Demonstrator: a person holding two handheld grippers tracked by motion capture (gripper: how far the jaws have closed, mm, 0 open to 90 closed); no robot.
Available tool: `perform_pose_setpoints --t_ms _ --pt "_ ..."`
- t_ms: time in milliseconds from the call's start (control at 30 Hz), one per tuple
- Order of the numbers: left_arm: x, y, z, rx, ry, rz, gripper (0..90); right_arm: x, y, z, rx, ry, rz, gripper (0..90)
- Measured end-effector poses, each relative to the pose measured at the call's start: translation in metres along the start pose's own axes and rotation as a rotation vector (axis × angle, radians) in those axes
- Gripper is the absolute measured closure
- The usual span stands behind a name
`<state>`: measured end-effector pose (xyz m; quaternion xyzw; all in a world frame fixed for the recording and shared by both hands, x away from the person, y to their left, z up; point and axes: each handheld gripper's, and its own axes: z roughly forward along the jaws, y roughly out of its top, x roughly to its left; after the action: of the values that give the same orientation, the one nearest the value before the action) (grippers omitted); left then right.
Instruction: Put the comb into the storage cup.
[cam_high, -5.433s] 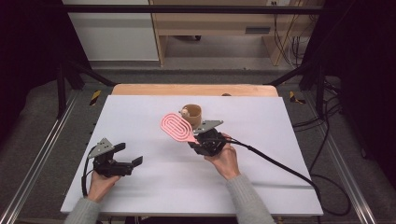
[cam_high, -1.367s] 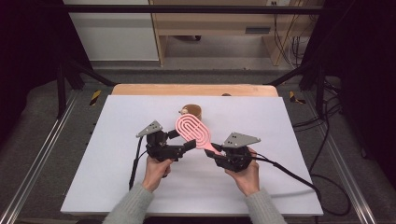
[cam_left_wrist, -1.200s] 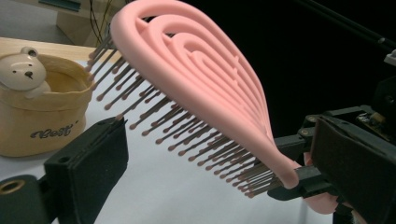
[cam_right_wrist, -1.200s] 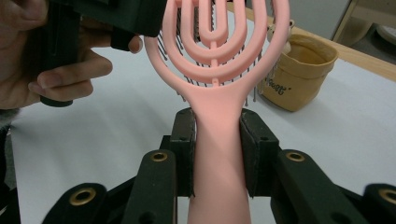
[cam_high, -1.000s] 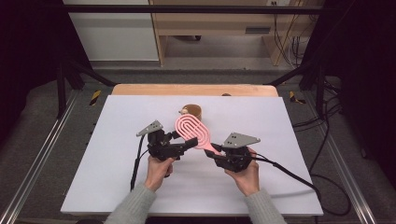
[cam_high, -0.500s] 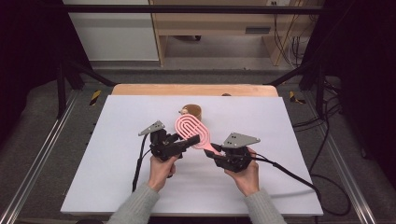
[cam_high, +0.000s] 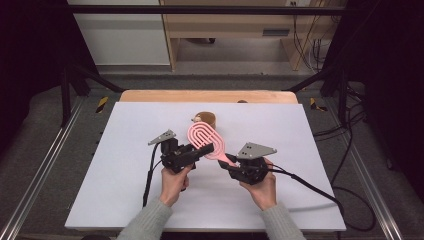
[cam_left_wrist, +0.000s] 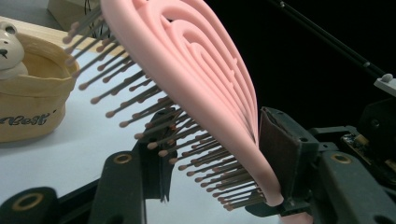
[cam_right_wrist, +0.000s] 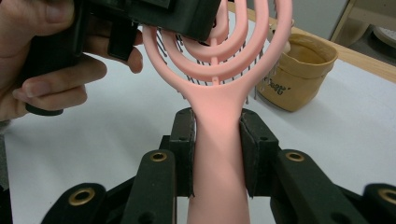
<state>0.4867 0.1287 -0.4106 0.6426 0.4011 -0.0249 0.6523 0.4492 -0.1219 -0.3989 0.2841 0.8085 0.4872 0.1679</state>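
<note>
A pink hairbrush hangs tilted above the white table, head toward the far side. My right gripper is shut on its handle, both pads flat against it. My left gripper comes in from the left across the brush head. Its jaws have just been closing with the head between them. One pad lies on the smooth back, and the bristle tips reach the other pad. A hand holds each gripper.
A small tan fabric pouch with a bear figure stands just behind the brush, also in the left gripper view and the right gripper view. A wooden strip borders the far edge. Cables trail right.
The left jaws have narrowed onto the brush head over the last second. Both hands kept still. Several seconds ago the left gripper was at the front left, away from the brush.
</note>
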Motion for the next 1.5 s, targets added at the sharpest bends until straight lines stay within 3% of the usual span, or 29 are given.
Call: perform_pose_setpoints --t_ms 367,900,1233,1500 --pt "-0.004 0.000 0.000 -0.020 -0.006 -0.019 55.2 0.000 -0.001 0.003 0.007 -0.001 0.003 70.2" --pt "-0.016 0.000 -0.001 -0.056 -0.039 0.028 62.6 0.001 -0.002 0.005 0.006 0.013 0.006 70.5" --pt "-0.022 0.000 -0.002 -0.066 -0.032 0.056 63.2 0.001 -0.003 0.007 0.002 0.024 0.000 69.7" --pt "-0.020 0.004 -0.007 -0.076 -0.001 0.058 63.4 0.001 -0.002 0.006 -0.006 0.026 0.003 64.7"
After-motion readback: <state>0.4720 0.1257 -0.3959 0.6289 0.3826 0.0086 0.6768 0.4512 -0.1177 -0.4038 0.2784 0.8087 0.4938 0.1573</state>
